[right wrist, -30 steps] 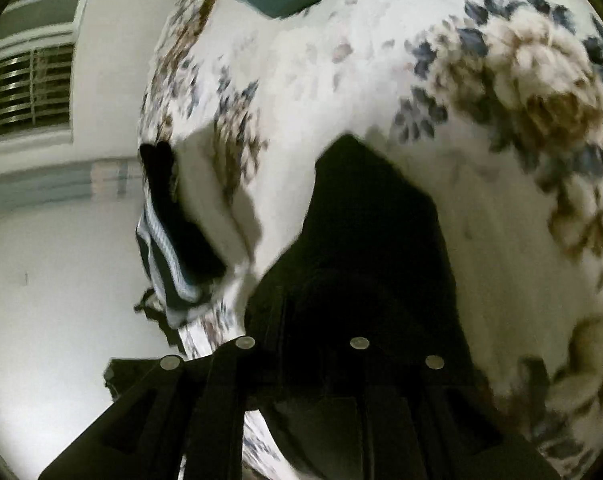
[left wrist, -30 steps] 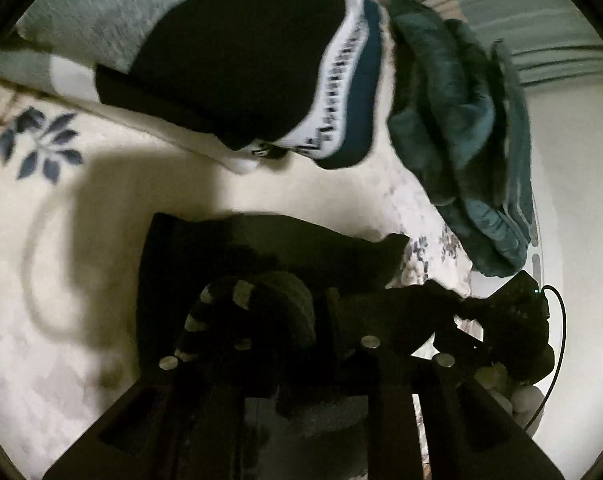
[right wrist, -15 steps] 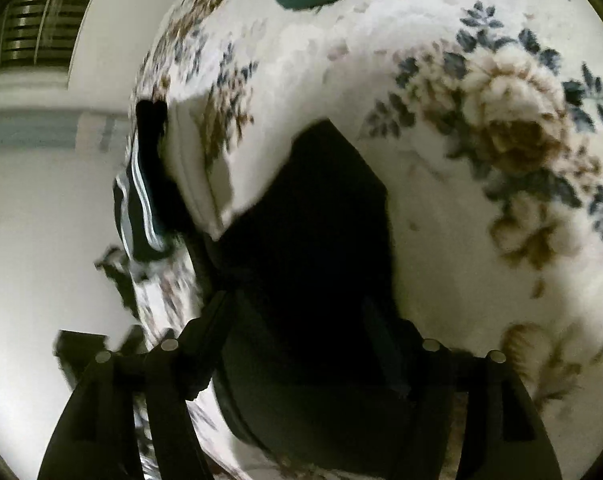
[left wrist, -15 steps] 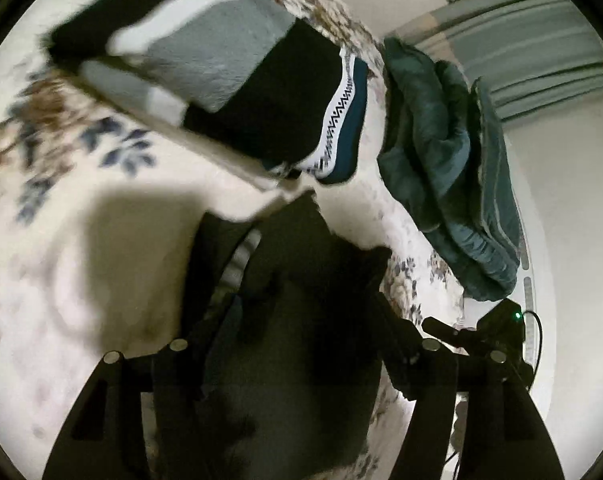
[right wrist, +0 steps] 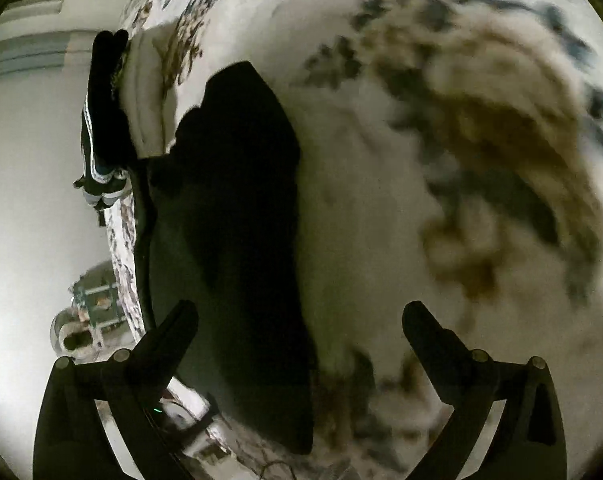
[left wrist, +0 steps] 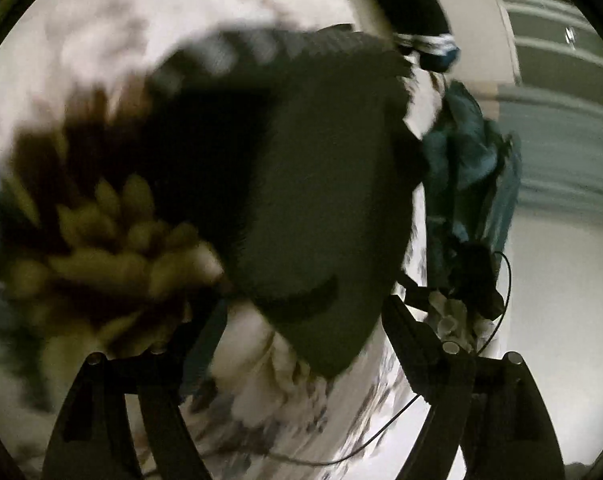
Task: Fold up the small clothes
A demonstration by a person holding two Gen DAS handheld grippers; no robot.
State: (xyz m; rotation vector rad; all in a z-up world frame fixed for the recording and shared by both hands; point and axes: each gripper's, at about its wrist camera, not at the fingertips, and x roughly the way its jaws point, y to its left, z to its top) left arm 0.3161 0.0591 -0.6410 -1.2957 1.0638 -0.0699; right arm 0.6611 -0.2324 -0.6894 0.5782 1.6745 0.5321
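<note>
While both pictures are a bit blurry, the big things are easy to see. A black cloth (left wrist: 321, 184) lies flat on a flowery blanket (right wrist: 381, 200). The left tongs (left wrist: 301, 312) are spread wide, with nothing between the two fingers, and they sit just above the near end of the cloth. The right tongs (right wrist: 301, 320) are spread wide too and hold nothing; the cloth (right wrist: 237, 240) lies between their fingers and runs away from them. A striped sock (right wrist: 101, 120) lies near the edge of the blanket, past the far end of the cloth. A blue-green pile (left wrist: 469, 168) sits by the cloth on the right in the left view.
</note>
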